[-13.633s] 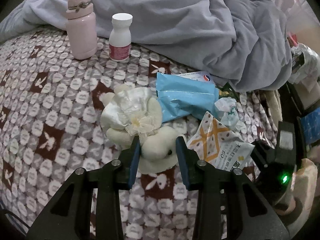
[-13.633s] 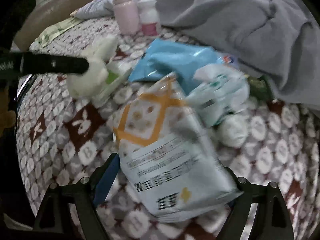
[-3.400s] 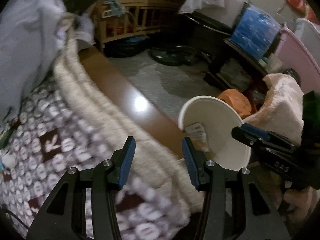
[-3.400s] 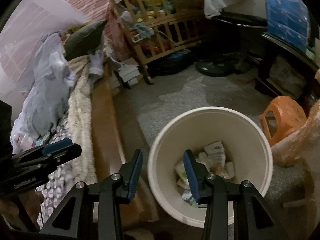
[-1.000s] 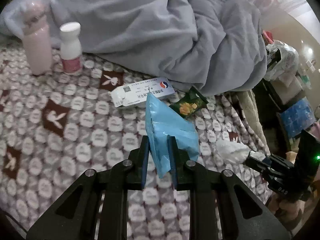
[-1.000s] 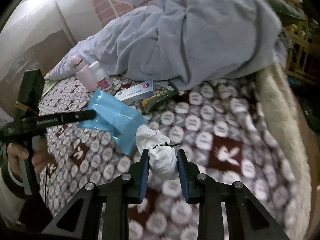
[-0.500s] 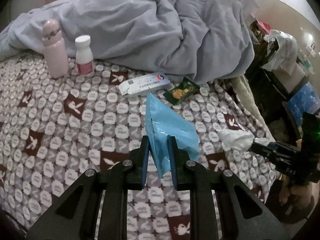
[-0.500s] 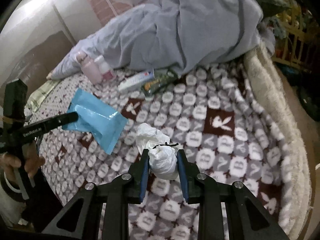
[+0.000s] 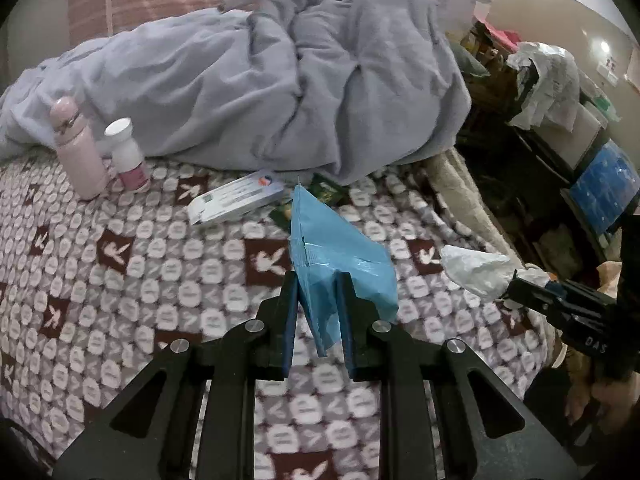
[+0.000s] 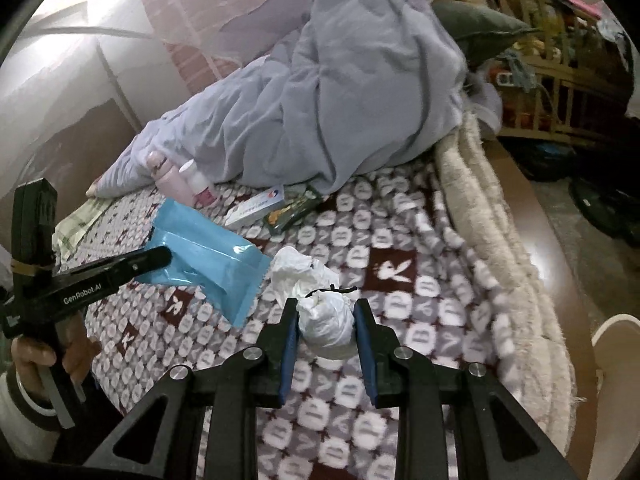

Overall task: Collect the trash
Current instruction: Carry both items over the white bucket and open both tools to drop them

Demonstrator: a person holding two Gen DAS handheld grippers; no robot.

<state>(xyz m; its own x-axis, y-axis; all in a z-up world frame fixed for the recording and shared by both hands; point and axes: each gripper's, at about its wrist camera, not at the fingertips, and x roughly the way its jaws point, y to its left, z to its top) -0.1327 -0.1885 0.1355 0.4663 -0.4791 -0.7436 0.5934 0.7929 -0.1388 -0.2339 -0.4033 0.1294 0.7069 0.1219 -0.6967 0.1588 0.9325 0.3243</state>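
Both loads now lifting higher off bed (image 9: 120, 280) than second ago. Left claw (image 9: 318, 300) clamping blue packet (image 9: 336, 256); right claw (image 10: 325, 320) clamping white tissue wad (image 10: 324, 316). I'm judging bin run next; box and wrapper remaining.

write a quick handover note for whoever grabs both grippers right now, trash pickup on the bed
Left gripper: shut on the blue packet, lifted off the bed.
Right gripper: shut on the white tied bag, also lifted.
Left on the blanket: white medicine box and green snack wrapper. Pink bottle and white pill bottle stand near the grey duvet, probably not trash.
Bin rim shows at right. Next: likely carry both there, then return.
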